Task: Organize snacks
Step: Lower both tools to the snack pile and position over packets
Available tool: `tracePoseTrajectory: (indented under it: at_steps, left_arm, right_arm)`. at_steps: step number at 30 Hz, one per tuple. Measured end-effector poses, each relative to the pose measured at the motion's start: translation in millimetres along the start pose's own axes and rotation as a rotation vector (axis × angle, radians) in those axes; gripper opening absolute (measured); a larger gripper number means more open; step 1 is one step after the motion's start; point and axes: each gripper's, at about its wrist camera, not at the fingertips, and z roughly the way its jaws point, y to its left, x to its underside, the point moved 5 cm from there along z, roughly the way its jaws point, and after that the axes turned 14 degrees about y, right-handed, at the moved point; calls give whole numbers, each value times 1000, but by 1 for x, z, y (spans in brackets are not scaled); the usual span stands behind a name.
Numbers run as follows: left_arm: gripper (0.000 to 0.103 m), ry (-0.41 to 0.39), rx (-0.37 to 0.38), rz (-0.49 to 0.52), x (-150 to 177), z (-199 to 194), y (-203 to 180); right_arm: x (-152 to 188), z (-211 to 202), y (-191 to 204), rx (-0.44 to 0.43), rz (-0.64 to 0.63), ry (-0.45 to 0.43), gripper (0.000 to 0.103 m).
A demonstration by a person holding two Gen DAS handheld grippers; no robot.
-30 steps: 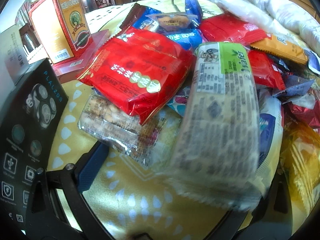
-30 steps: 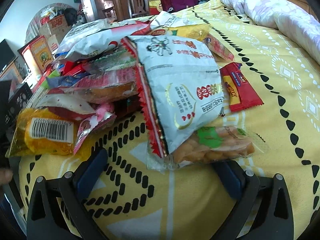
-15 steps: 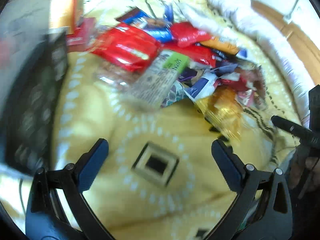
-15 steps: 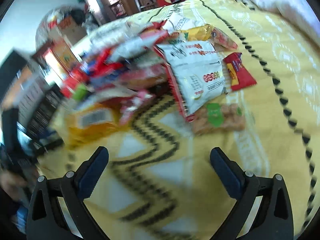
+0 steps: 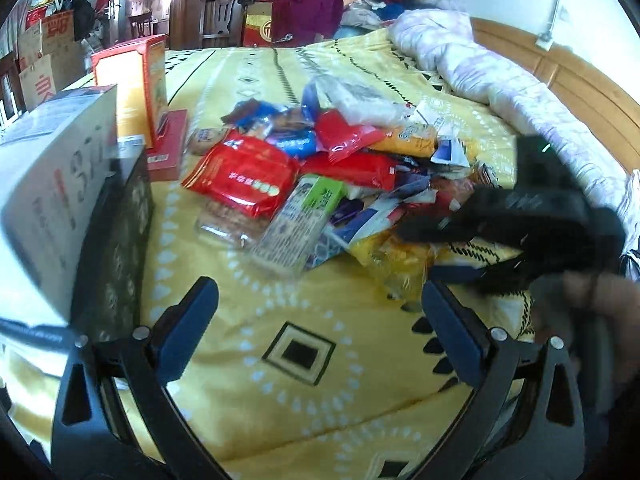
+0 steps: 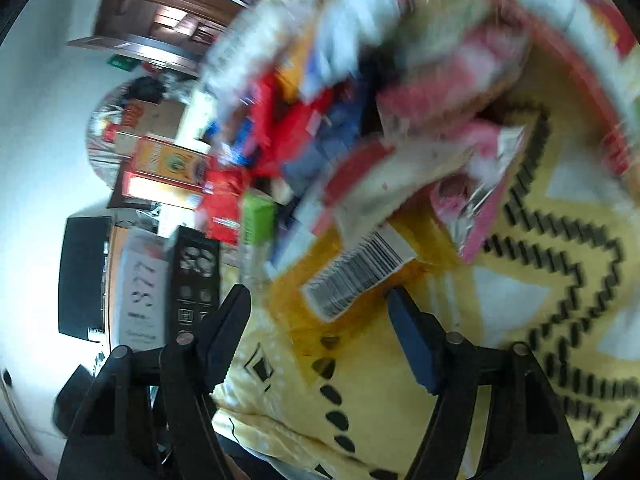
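A heap of snack packets (image 5: 340,160) lies on a yellow bedspread (image 5: 304,300). It includes a red packet (image 5: 244,176), a long clear packet with a green label (image 5: 296,224) and a yellow packet (image 5: 396,256). My left gripper (image 5: 318,312) hovers open and empty, short of the heap. My right gripper (image 6: 320,316) is rolled sideways and its jaws are closing. The yellow barcoded packet (image 6: 352,280) lies just ahead of and partly between its fingertips, and no pad visibly presses on it. In the left wrist view the right gripper's blurred black body (image 5: 540,208) reaches toward that packet.
A white box (image 5: 52,184), a black box (image 5: 116,240) and an orange box (image 5: 132,84) stand along the bed's left side. A folded quilt (image 5: 500,76) lies by the wooden headboard (image 5: 580,80). A person's hand (image 5: 592,304) holds the right tool.
My left gripper has pulled back and up from the heap, so more of the bed shows. My right gripper has rolled, swung over to the yellow barcoded packet, and its jaws have narrowed.
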Motion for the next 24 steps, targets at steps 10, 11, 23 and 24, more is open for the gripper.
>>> tracePoseTrajectory:
  at_steps: [10, 11, 23, 24]
  left_arm:
    - [102, -2, 10, -82, -14, 14, 15]
    - [102, -11, 10, -87, -17, 14, 16]
    - [89, 44, -89, -23, -50, 64, 16]
    - [82, 62, -88, -22, -48, 65, 14]
  right_arm:
    - [-7, -25, -19, 217, -181, -113, 54]
    - [-5, -33, -15, 290, -246, -134, 54]
    - [18, -70, -3, 173, -177, -181, 80]
    - [17, -65, 0, 159, -157, -186, 80]
